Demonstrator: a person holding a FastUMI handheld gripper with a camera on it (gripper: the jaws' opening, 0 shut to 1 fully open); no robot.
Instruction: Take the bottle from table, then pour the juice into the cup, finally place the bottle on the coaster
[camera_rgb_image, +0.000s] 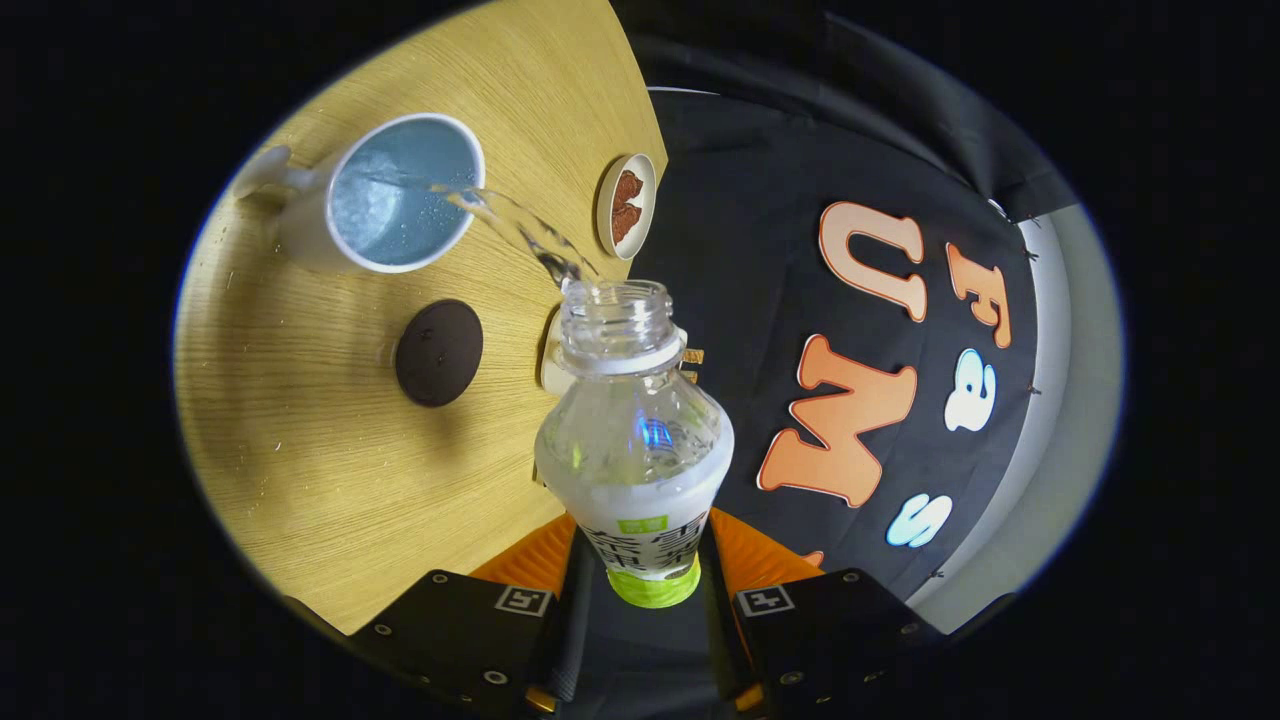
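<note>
The gripper (640, 570) clamps both fingers on the clear plastic bottle with white label (634, 440), tipped and uncapped, streaming clear liquid into the white ceramic cup (385, 195) beyond. The round dark coaster (438, 352) lies near that cup on the wooden table (300, 480).

Even bright light, soft shadows, fisheye-bent edges, sharp focus

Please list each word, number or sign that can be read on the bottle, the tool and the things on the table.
Label on the bottle, which the tool grips from both sides: large dark characters, blurred and partly hidden, not readable.
Tool body: two square coded markers, patterns, no words.
Cup, coaster, dish: no text.
</note>
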